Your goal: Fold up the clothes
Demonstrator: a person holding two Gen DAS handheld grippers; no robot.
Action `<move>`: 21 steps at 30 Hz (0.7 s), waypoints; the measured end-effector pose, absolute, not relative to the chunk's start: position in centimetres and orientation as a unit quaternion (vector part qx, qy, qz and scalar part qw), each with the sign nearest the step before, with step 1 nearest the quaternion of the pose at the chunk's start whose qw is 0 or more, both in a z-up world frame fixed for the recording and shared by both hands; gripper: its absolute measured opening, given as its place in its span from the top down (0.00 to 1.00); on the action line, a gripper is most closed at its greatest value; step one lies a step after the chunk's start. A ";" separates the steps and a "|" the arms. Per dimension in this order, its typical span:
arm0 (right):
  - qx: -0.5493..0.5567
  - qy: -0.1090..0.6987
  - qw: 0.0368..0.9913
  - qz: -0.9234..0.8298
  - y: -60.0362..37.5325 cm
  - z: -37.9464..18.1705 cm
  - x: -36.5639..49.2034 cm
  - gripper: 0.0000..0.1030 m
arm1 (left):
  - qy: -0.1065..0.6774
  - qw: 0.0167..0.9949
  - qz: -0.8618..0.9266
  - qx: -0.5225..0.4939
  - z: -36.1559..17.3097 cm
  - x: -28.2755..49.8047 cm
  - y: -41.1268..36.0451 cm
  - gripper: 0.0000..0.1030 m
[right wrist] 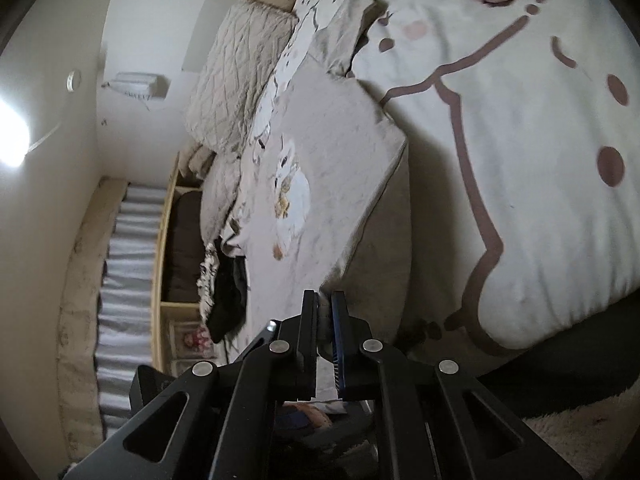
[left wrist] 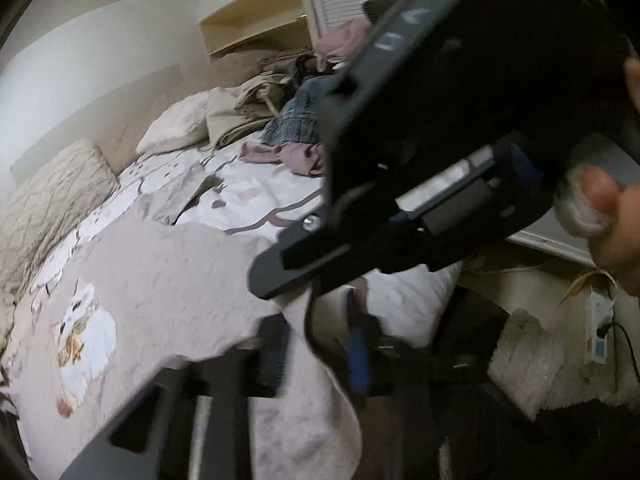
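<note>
On the bed (right wrist: 520, 140), both hand-held grippers, left (left wrist: 320, 344) and right (right wrist: 325, 312), pinch the cat top's (right wrist: 320, 168) hem; the pile (left wrist: 280, 112) waits unfolded.

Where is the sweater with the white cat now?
In both views, the sweater lies on the bed, beside the quilted pillow; both grippers pinch its near edge.

Ahead of our left gripper (left wrist: 316, 344) we see the pale fleece garment with a cat print (left wrist: 160, 280) on the white patterned duvet (left wrist: 256, 196), clothes heap (left wrist: 292, 120) beyond, quilted pillow (left wrist: 48, 200) left.
</note>
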State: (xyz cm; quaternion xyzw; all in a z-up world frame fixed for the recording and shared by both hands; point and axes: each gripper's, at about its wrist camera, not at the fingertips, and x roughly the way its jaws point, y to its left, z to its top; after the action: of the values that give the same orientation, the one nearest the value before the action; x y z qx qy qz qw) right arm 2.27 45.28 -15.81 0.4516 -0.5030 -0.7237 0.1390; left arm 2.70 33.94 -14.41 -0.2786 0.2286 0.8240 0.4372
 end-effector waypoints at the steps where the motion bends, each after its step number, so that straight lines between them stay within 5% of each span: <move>1: 0.454 -0.492 0.139 -0.730 45.2 -15.6 2.2 0.92 | 0.213 0.438 0.824 -0.291 -14.3 2.1 33.5 0.96; 4: 0.436 -0.428 0.134 -0.780 45.0 -13.2 2.1 0.90 | 0.164 0.432 0.823 -0.330 -14.1 -0.1 32.1 0.97; 5: 0.419 -0.412 0.135 -0.798 45.3 -12.1 1.8 0.77 | 0.149 0.430 0.823 -0.340 -14.0 -0.7 31.7 0.97; 6: 0.405 -0.406 0.132 -0.808 45.9 -11.4 1.4 0.44 | 0.134 0.430 0.821 -0.350 -13.9 -1.2 31.2 0.97; 7: 0.395 -0.410 0.122 -0.813 46.8 -10.9 0.7 0.27 | 0.118 0.432 0.818 -0.360 -13.8 -1.7 30.7 0.97; 8: 0.378 -0.423 0.113 -0.816 48.1 -10.6 -0.3 0.22 | 0.105 0.433 0.816 -0.369 -13.6 -2.0 30.2 0.97; 21: 0.437 -0.535 0.014 -0.723 59.0 -20.5 -25.5 0.35 | 0.061 0.456 0.790 -0.406 -12.5 -2.1 27.9 0.97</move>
State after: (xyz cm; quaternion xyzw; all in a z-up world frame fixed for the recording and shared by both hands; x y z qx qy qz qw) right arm -25.50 58.98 -20.53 0.4370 -0.5354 -0.7226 0.0139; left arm -2.12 27.89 -12.49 -0.4063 0.0612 0.7896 0.4558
